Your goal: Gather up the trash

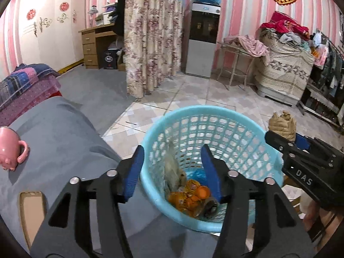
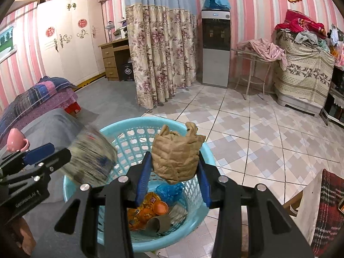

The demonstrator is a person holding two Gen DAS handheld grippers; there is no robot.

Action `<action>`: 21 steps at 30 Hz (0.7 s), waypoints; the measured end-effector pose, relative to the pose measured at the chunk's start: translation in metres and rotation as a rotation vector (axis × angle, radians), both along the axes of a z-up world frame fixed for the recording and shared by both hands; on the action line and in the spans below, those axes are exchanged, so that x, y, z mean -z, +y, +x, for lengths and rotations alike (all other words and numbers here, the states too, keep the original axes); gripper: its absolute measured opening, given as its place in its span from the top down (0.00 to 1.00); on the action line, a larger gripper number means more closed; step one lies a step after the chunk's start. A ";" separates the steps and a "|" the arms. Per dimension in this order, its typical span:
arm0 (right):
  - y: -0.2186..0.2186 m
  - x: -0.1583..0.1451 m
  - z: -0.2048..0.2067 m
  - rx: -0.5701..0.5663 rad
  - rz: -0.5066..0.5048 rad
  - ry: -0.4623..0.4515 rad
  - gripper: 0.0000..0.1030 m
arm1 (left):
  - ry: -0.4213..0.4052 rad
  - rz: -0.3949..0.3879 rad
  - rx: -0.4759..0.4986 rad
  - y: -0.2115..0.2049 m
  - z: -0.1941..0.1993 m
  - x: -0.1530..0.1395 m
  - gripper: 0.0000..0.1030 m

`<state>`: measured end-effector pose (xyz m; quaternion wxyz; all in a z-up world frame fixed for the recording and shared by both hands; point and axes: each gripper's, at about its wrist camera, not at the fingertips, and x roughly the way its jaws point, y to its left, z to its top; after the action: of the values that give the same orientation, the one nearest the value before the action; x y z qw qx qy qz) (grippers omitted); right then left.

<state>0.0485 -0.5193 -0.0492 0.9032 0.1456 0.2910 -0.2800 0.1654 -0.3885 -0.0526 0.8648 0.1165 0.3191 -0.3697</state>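
A light blue plastic basket (image 1: pixel 215 111) stands on the tiled floor beside the grey bed; it also shows in the right wrist view (image 2: pixel 133 122). Inside lie an orange bottle (image 1: pixel 191 195), blue plastic and a cardboard roll (image 2: pixel 159 223). My left gripper (image 1: pixel 172 172) is open above the basket, empty. A blurred, clear crumpled bottle (image 2: pixel 92 159) is in the air over the rim by the left gripper (image 2: pixel 51 152); in the left wrist view it shows inside the basket (image 1: pixel 172 167). My right gripper (image 2: pixel 174 174) is shut on a crumpled brown paper bag (image 2: pixel 176 157) over the basket.
A pink pig mug (image 1: pixel 10 148) and a cardboard box (image 1: pixel 32 210) lie on the grey bed (image 1: pixel 60 133). A floral curtain (image 1: pixel 150 43), a water dispenser (image 1: pixel 204 40) and a cloth-covered stack (image 1: pixel 286 68) stand farther back. A plaid cloth on a chair (image 2: pixel 324 210) is at right.
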 end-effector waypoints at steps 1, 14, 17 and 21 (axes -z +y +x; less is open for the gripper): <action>0.000 0.000 0.001 -0.003 0.000 0.002 0.60 | -0.004 0.011 -0.016 0.003 0.003 0.000 0.45; 0.026 0.012 0.029 -0.072 0.032 0.001 0.31 | -0.096 0.033 -0.303 0.098 0.037 -0.029 0.14; 0.039 0.006 0.030 -0.096 0.021 -0.007 0.25 | -0.118 0.028 -0.341 0.126 0.031 -0.035 0.10; 0.058 -0.007 0.026 -0.114 0.010 -0.024 0.12 | -0.116 0.013 -0.398 0.170 0.015 -0.042 0.07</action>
<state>0.0741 -0.4617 -0.0417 0.9204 0.1367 0.2894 -0.2248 0.1799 -0.2180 -0.0110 0.9370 0.0777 0.2880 -0.1820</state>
